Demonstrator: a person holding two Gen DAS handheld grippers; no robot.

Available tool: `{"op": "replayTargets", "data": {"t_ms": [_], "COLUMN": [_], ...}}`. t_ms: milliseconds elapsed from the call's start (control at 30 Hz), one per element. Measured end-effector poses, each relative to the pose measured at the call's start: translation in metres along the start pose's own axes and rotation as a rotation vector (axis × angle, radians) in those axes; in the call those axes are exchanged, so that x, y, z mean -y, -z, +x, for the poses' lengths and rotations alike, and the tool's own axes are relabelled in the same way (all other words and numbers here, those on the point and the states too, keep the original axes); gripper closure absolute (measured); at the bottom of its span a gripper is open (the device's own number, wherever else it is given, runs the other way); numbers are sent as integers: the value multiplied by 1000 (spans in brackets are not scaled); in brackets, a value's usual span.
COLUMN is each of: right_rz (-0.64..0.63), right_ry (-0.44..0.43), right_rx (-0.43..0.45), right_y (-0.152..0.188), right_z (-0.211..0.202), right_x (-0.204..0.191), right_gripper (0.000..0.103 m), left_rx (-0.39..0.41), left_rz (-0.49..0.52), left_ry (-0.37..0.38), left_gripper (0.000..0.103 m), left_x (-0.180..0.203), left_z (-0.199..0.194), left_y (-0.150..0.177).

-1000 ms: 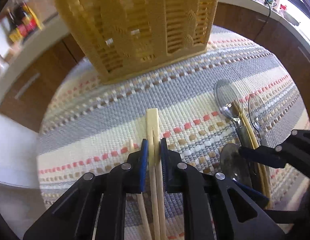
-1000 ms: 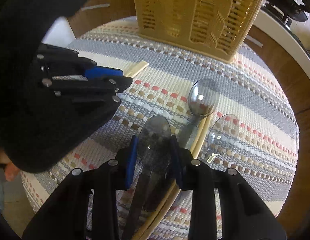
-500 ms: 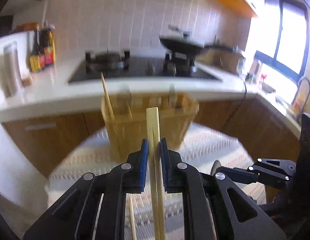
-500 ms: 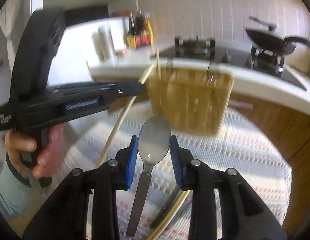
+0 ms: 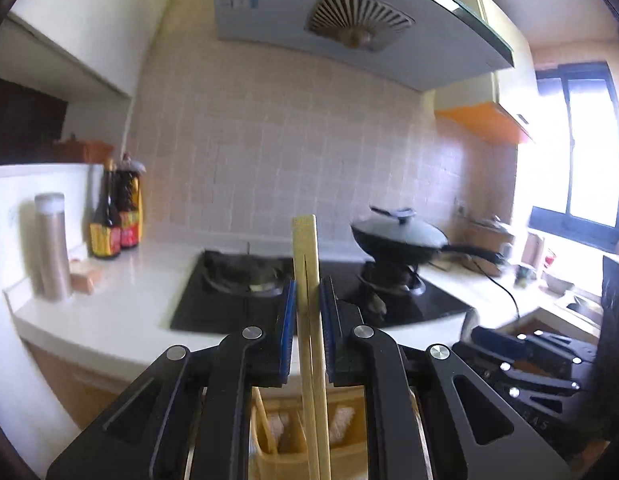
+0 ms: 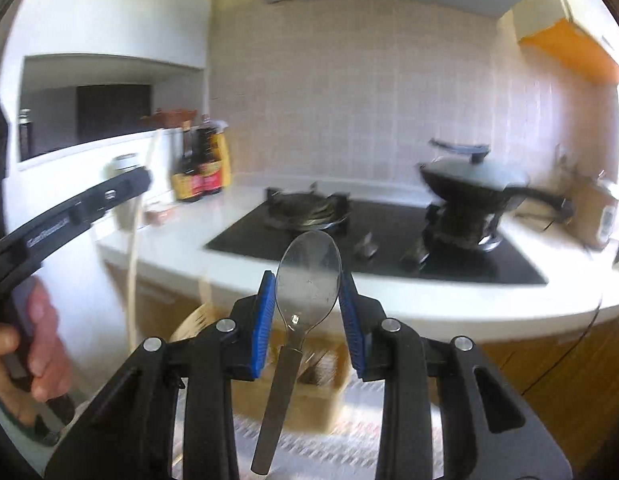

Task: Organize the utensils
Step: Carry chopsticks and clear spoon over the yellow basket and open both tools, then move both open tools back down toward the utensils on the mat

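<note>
Left gripper (image 5: 307, 300): pinching upright chopsticks (image 5: 306, 264). Right gripper (image 6: 308, 300): clamping spoon (image 6: 308, 276) by its bowl. Basket (image 6: 309, 392): near, below both.

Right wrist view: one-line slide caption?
Right tool grips a metal spoon by its bowl, handle hanging down, above the yellow utensil basket.

Two grippers are up in front of the stove: the left gripper (image 5: 308, 300) with one pair of chopsticks (image 5: 307, 280), the right gripper (image 6: 308, 304) with one metal spoon (image 6: 308, 276). On the stove (image 6: 373, 248) sit two burners and one lidded wok (image 6: 473, 184). Left of it stand two sauce bottles (image 5: 115, 216) and one steel flask (image 5: 52, 244). Below, one yellow utensil basket (image 5: 285, 436).
</note>
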State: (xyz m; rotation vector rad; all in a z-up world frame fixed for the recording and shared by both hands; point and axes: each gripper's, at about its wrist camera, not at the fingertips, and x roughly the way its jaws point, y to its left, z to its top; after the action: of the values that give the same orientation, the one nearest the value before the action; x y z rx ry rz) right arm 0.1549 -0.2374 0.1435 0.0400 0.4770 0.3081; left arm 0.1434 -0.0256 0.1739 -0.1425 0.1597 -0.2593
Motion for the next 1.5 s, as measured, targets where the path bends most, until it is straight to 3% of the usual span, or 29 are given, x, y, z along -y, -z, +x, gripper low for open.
{"op": "replayTargets", "data": {"t_ms": [233,400,700,767,800,867,1067,1167,1300,1500], "right_rz": [42,37,5,15,31,69,129,143,165,190], "right_ry": [143,224,230,218,192,162,109,88,71,37], "right_rx": [71,117,116,99,81,69,-12,-62,-166,-342], "right_y": [-14,-9,14,18,20,24,31,29,30,55], "right_z": [35,53,69,64,60,47,-1,-26,-49,-62], "right_x": [19,19,14,17,21,29,45,51,57,63], "right_gripper": [74,74,73,69,59,45,45,45,45,48], "left_rx": [101,129,125,98,88,64,-20,-91,-220,-410], "left_rz": [-17,-11,37,15,5,-21,-105,-106,-75,-56], "left_ry": [-66,-115,-130,-91,-80,-60,54,137,182,250], "left_gripper": [93,93,92,90,87,70,54,53,53,53], "left_x": [-8,-10,-6,-10,-11,-16,-21,-11,9,35], "left_z": [30,44,56,51,48,37,-7,-27,-37,-38], "left_y": [3,19,47,50,51,54,50,40,40,73]}}
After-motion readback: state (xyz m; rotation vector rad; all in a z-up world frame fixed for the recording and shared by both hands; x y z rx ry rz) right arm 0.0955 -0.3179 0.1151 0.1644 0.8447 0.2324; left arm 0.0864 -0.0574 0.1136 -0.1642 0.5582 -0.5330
